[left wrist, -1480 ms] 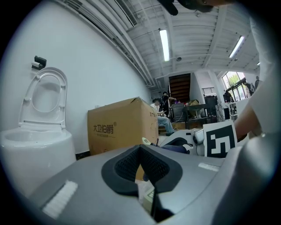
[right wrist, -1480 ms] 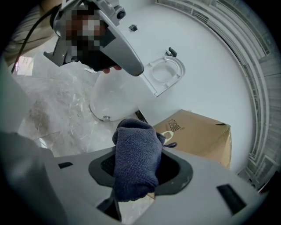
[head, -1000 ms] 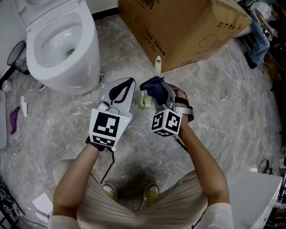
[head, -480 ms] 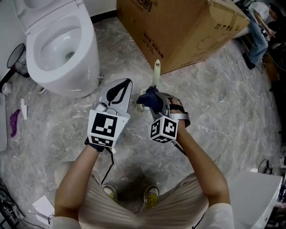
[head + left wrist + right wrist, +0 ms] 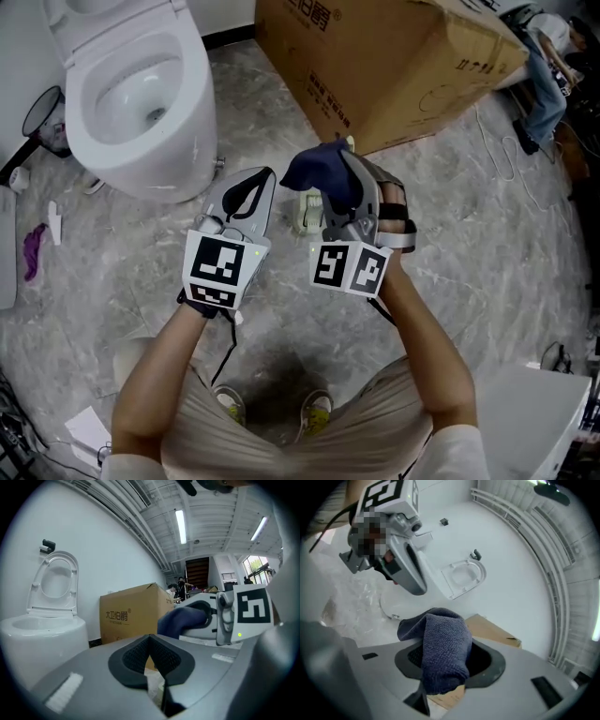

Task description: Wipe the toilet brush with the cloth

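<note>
- At the left, near the far edge of the floor, the toilet (image 5: 183, 150) stands well apart from your work and poses no risk.
- Next comes your left gripper (image 5: 263, 174): its jaws are closed on nothing, and it hovers just left of the toilet brush (image 5: 305, 210) without touching it. Nothing steadies the brush, so as I judge it a sideways push with the cloth could tip or slide it across the floor.
- Mid-floor, between your two grippers and short of the box's near corner, the brush stands on its pale base. I judge its long axis to be close to upright, with the handle end pointing up toward you. Most of the handle is hidden behind the cloth, so you could misjudge where it is and knock it as you come down.
- Just right of that, your right gripper (image 5: 447, 662) is clamped on the dark blue cloth (image 5: 319, 171), held above the brush. Only a folded bunch sits between the jaws while the rest drapes over them, so dragging it along the handle could pull it free.
- Farthest right and beyond, the cardboard box (image 5: 394, 66) stands close behind the brush and leaves little room on that side.
</note>
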Tool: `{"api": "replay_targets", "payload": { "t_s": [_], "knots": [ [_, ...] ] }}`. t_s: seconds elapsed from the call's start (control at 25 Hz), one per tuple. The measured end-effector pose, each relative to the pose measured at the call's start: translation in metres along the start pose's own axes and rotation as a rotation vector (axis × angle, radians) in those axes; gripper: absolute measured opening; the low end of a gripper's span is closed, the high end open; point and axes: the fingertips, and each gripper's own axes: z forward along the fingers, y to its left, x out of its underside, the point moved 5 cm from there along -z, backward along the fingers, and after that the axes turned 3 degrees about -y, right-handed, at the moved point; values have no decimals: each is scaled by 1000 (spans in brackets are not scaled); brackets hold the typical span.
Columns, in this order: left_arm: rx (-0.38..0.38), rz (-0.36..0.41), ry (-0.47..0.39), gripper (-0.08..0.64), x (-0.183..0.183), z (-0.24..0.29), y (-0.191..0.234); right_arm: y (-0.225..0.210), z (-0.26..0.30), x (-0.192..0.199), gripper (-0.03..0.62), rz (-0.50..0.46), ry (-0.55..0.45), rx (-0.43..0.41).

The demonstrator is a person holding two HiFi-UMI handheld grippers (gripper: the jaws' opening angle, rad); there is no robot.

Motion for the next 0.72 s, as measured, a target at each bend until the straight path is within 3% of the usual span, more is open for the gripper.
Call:
{"api": "replay_targets", "payload": {
  "t_s": [0.12,0.2,0.48,0.72],
  "knots": [
    [11,19,12,2,3,-2,-3,-18,6,-2,187,-18,-9,81],
    [21,28,23,2,5,-2,-6,-20,9,2,187,-9,1,86],
    [39,37,28,2,7,2,-13,17,16,47,187,18,68,-60],
    [51,28,23,2,6,8,-17,32,13,64,187,97,101,-125]
  ]
}}
